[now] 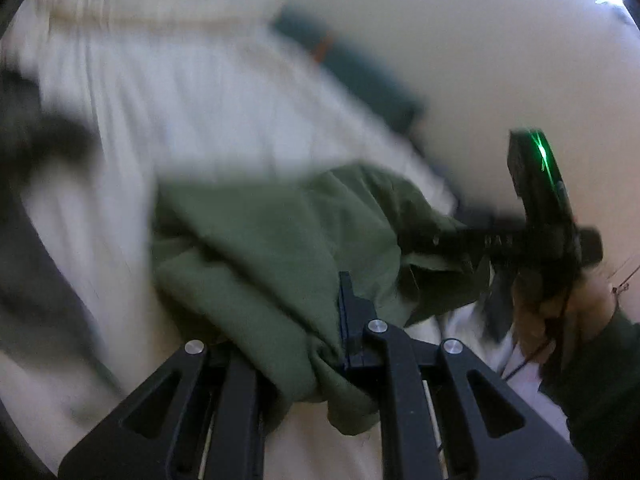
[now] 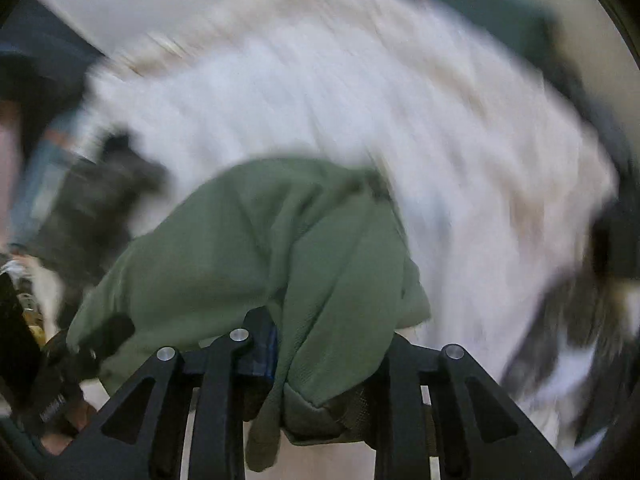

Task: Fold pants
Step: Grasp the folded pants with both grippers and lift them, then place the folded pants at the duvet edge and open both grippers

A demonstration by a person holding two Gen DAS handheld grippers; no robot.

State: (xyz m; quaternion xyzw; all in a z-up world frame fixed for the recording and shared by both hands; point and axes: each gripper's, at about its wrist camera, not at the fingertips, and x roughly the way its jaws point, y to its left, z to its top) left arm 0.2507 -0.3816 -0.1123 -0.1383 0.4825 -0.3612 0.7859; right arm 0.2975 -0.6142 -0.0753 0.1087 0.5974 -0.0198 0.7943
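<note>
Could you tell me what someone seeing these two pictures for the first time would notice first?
The green pants stand out most: a bunched mass hanging over the white bed sheet, filling the middle of both wrist views. The left gripper is shut on one fold of them, and the right gripper has cloth draped between its fingers. At the right of the left wrist view, a hand holds the other gripper, with a green light glowing above it.

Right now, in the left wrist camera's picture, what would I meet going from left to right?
White bed sheet → green pants bunched in the left tool → the other black tool with a green light → the hand holding it.
</note>
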